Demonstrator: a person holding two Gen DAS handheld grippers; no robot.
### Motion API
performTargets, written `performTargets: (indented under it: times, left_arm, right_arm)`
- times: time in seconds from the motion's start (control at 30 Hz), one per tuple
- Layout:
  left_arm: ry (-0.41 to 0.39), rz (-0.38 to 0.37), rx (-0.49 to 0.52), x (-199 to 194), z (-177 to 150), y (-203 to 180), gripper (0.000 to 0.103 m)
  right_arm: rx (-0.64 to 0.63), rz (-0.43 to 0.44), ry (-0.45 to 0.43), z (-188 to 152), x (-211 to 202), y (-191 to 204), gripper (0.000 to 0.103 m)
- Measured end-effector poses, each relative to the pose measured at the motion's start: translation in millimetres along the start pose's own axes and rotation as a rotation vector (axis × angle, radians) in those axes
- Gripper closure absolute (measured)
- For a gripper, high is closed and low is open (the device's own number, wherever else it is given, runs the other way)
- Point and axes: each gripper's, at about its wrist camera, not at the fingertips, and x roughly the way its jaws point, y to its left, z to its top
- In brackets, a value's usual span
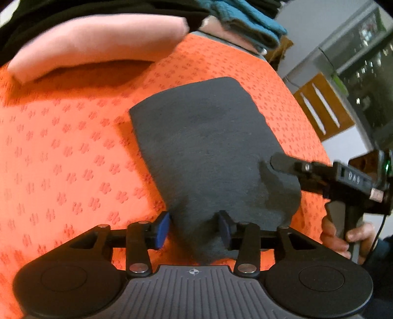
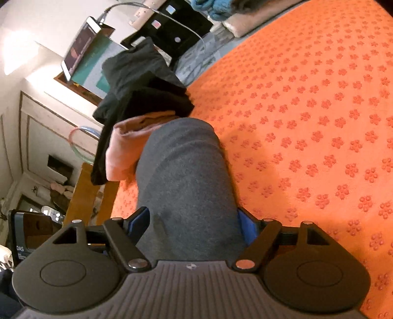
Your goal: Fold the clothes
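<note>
Cover (image 1: 73, 152): orange, with a repeating darker orange flower print. Folded cloth (image 1: 203, 147): plain dark grey. Second folded garment (image 1: 98, 41): plain pink. Bundle (image 1: 245, 17): teal. Clothes pile (image 2: 137, 81): black. Tongs: black bodies, blue pads (image 1: 162, 228).

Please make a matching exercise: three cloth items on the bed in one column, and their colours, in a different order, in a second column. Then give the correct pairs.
Items:
1. folded garment between the jaws
2. bed cover
3. folded piece behind the garment

Colours:
A. pink
B. dark grey
C. orange with a flower pattern

Pairs: 1-B, 2-C, 3-A
</note>
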Motion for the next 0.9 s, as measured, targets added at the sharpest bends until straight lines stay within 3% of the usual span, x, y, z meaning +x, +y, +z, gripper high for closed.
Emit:
performTargets:
  times: [0.27, 0.57, 0.63, 0.67, 0.77, 0.9]
  left_arm:
    - [-0.026, -0.021, -0.027, -3.2, -7.0, 4.5, 0.054]
    - [-0.046, -0.03, -0.036, -3.8, -8.2, 8.2, 0.054]
    - [-0.049, -0.033, -0.037, -3.8, -8.5, 8.7, 0.054]
    - [-0.05, -0.034, -0.038, -3.7, -8.6, 9.0, 0.054]
    - [-0.054, -0.037, -0.04, -4.2, -9.1, 9.5, 0.054]
    - [-0.052, -0.027, -0.042, -5.8, -8.2, 7.2, 0.053]
  right_arm:
    - [0.008, 0.052, 0.028, 7.2, 9.4, -0.6, 0.021]
    - [0.122, 0.13, 0.021, 3.9, 12.0, -7.5, 0.021]
    - [0.121, 0.113, 0.024, 2.7, 14.5, -6.2, 0.027]
    - [0.124, 0.091, 0.023, 2.5, 14.6, -5.5, 0.036]
    - [0.132, 0.039, 0.013, 2.3, 13.3, 1.2, 0.051]
    - [0.12, -0.004, -0.017, 2.9, 7.3, 24.0, 0.06]
